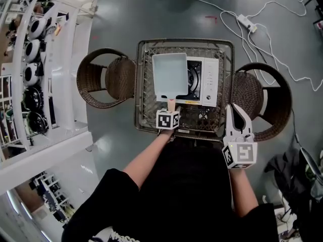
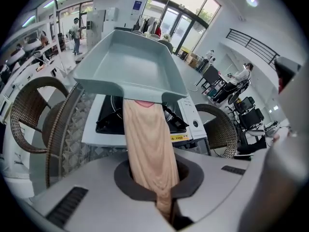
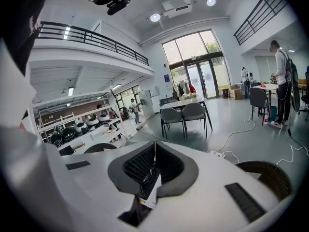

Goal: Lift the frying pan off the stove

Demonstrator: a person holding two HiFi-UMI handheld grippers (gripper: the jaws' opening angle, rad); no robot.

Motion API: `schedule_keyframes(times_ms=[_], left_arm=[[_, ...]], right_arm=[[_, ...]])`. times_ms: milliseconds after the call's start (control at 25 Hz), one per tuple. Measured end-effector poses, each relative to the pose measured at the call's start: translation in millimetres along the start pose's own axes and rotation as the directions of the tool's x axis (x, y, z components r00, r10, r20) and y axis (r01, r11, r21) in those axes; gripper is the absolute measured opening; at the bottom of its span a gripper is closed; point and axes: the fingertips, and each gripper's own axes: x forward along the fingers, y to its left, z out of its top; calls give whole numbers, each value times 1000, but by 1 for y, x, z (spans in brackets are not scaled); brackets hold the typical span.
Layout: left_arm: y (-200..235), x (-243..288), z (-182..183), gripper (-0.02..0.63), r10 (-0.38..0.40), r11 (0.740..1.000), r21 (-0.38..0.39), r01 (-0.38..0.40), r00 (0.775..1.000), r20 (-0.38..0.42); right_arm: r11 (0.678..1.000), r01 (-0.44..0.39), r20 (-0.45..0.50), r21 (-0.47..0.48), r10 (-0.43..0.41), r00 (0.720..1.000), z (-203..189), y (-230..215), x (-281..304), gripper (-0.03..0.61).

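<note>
A pale grey-blue square frying pan (image 1: 169,74) (image 2: 128,64) hangs over the left side of the white stove (image 1: 204,82) (image 2: 108,129). In the left gripper view it sits clear above the black burner grate (image 2: 108,120). Its beige handle (image 1: 171,105) (image 2: 149,144) runs back between the jaws of my left gripper (image 1: 171,110) (image 2: 154,178), which is shut on it. My right gripper (image 1: 233,110) (image 3: 152,170) is off the table's right front corner, jaws shut and empty, pointing away from the pan.
The stove stands on a wicker table (image 1: 146,115) with a wicker chair on the left (image 1: 106,78) and one on the right (image 1: 262,97). White shelving (image 1: 30,59) runs along the left. A power strip (image 1: 247,21) and cables lie on the floor behind.
</note>
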Motion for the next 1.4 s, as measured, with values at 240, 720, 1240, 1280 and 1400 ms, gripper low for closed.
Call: schedule_keyframes(times_ms=[240, 720, 1240, 1280, 1400], left_arm=[[-2, -37, -2, 17, 0, 999, 39, -3, 997, 78], [-19, -143, -15, 18, -48, 998, 57, 34, 966, 255], [-26, -244, -19, 18, -81, 991, 128, 22, 877, 473], [-25, -252, -21, 18, -79, 990, 139, 12, 871, 485], [-20, -272, -27, 18, -74, 985, 171, -17, 856, 512]], right_arm=[[1000, 17, 8, -4, -17, 1000, 0, 24, -17, 31], [998, 1, 17, -66, 0, 1000, -17, 93, -64, 31], [989, -14, 36, -145, 19, 999, -18, 159, -87, 31], [988, -12, 34, -153, 18, 999, -19, 165, -88, 31], [986, -22, 33, -165, 28, 999, -23, 183, -90, 31]])
